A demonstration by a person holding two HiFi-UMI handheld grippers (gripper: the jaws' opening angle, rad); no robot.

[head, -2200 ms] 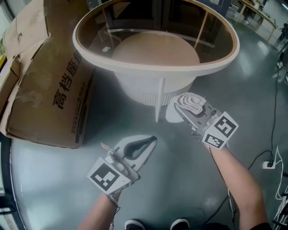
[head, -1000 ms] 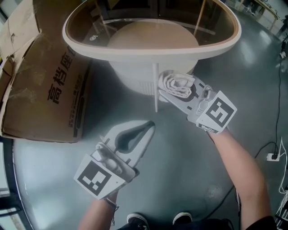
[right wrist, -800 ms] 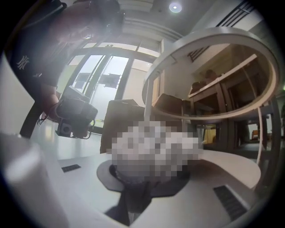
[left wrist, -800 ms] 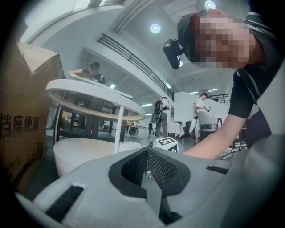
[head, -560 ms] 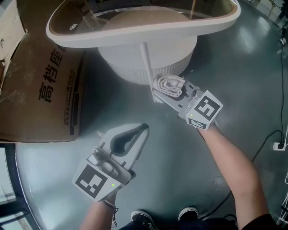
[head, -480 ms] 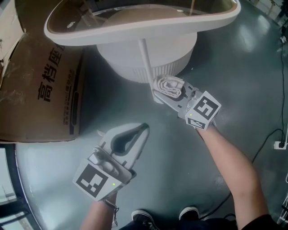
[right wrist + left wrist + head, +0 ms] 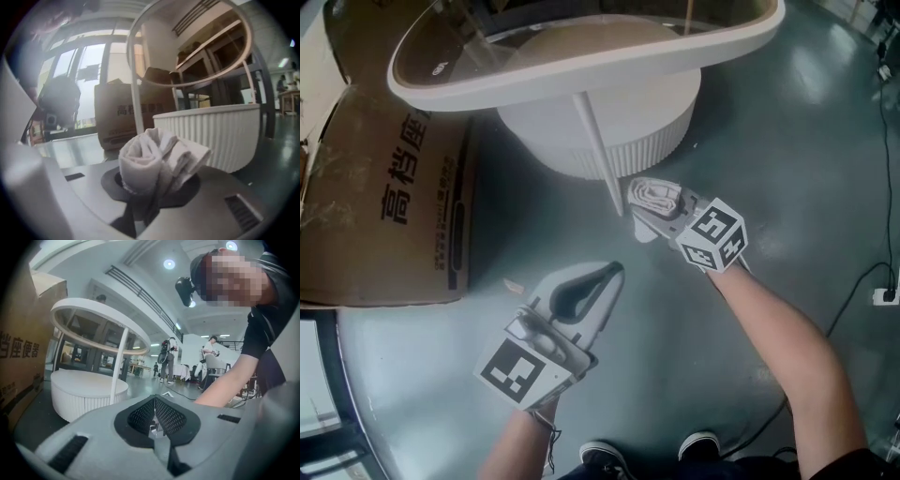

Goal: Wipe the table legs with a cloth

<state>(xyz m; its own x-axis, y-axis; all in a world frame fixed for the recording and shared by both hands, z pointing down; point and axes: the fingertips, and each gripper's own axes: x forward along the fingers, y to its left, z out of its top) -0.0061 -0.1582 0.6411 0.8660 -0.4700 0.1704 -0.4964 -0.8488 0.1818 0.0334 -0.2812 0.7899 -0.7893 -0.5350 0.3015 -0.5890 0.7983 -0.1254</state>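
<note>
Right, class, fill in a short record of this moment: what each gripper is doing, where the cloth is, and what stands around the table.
Right gripper: jaws shut on a rolled white cloth
Cloth position: close beside the lower end of the thin white table leg; contact cannot be told
Left gripper: jaws together, nothing between them, held over the floor, apart from the table
Table: oval white rim above a round ribbed base
Nearby: cardboard box to the table's left
</note>
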